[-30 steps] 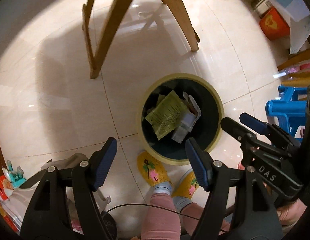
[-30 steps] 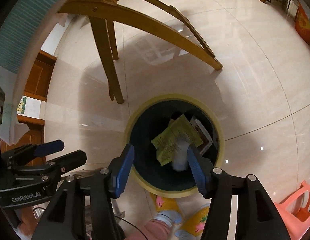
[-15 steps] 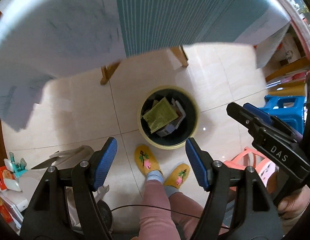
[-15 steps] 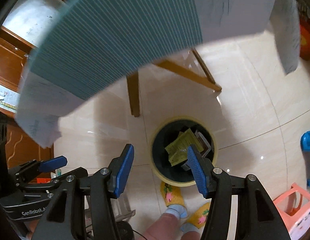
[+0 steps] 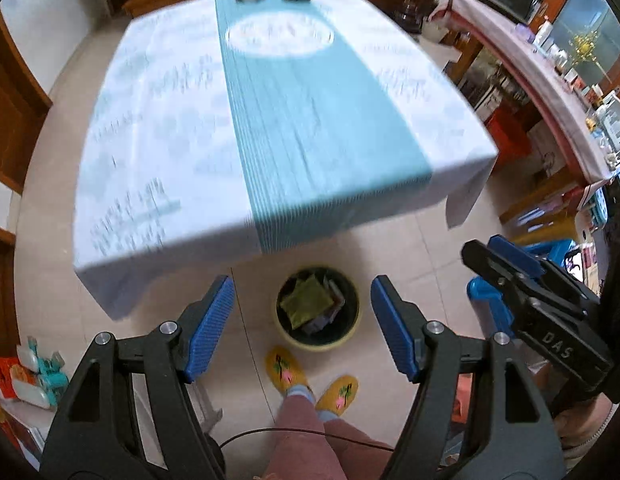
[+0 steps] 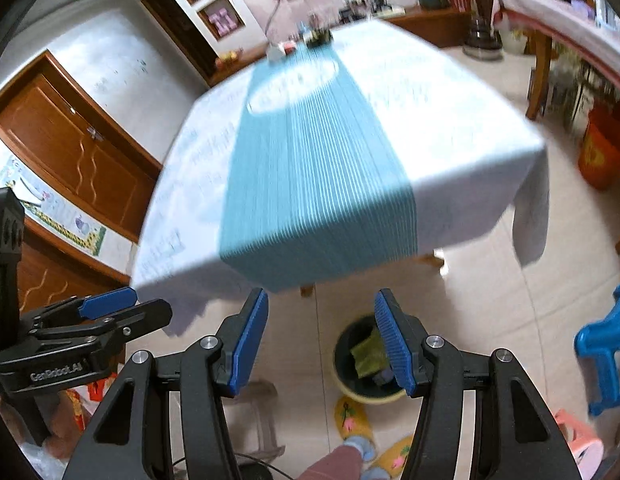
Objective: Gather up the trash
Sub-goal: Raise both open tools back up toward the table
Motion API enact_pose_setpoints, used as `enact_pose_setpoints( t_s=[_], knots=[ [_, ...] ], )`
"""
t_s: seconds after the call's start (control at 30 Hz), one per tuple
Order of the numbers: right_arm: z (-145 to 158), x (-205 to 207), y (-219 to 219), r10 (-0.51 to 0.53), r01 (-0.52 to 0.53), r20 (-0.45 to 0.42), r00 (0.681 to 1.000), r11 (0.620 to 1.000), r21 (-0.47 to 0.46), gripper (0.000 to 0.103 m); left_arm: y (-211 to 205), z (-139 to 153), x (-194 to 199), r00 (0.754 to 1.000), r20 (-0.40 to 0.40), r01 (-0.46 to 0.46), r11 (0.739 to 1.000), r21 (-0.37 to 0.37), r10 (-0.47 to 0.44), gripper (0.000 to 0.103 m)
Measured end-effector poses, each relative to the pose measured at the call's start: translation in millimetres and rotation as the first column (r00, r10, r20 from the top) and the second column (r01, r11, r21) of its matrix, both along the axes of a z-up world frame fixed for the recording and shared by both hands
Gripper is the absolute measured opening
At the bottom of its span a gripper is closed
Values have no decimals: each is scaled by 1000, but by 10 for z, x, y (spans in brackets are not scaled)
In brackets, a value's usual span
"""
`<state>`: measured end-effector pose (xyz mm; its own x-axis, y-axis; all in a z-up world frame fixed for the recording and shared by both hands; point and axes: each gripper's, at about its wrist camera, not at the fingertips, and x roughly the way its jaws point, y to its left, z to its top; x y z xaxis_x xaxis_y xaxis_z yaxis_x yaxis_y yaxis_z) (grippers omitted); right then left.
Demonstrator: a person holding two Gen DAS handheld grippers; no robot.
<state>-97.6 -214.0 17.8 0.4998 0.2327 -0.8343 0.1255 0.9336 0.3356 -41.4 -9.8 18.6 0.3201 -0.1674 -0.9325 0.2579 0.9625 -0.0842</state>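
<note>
A dark bin with a yellow rim (image 5: 287,336) (image 6: 364,397) stands on the floor below the table's near edge. Inside it lie a green packet (image 5: 306,304) (image 6: 368,354) and other wrappers. My left gripper (image 5: 302,324) hangs high above the bin, open, with nothing between its blue pads (image 5: 208,320). My right gripper (image 6: 321,342) is open too and empty; its right pad (image 6: 394,344) covers part of the bin. Each gripper also shows in the other's view, the right gripper (image 5: 506,258) at the right edge, the left gripper (image 6: 106,304) at the left edge.
A table with a white cloth and a teal runner (image 5: 310,120) (image 6: 310,168) fills the upper half, with small items at its far end. The person's yellow slippers (image 5: 284,368) stand by the bin. A blue plastic stool (image 6: 606,344) and an orange bucket (image 6: 602,156) are at the right.
Both grippers rose from just above the bin to above table height. The bin shrank in view and the tabletop came into sight. Both grippers stayed open.
</note>
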Motion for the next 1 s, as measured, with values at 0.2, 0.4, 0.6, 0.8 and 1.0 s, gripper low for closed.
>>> enact_pose_setpoints(
  t_s=[0.2, 0.4, 0.6, 0.8, 1.0],
  knots=[
    [724, 238, -136, -30, 32, 100, 995, 999, -13, 57, 43, 618, 337, 997, 82, -12, 1000, -21, 14, 68],
    [1292, 563, -127, -43, 51, 171, 984, 998, -41, 57, 215, 1010, 772, 989, 148, -18, 999, -38, 23, 68],
    [1625, 1054, -32, -59, 73, 186, 981, 995, -71, 57, 385, 1255, 1363, 986, 157, -37, 997, -70, 48, 68],
    [1830, 1632, -34, -66, 77, 188, 980, 996, -54, 57, 491, 1455, 1908, 979, 191, -55, 996, -63, 66, 68],
    [1895, 2503, -158, -31, 37, 151, 988, 999, -38, 57, 516, 1565, 2717, 976, 180, -115, 992, -49, 122, 68]
  ],
)
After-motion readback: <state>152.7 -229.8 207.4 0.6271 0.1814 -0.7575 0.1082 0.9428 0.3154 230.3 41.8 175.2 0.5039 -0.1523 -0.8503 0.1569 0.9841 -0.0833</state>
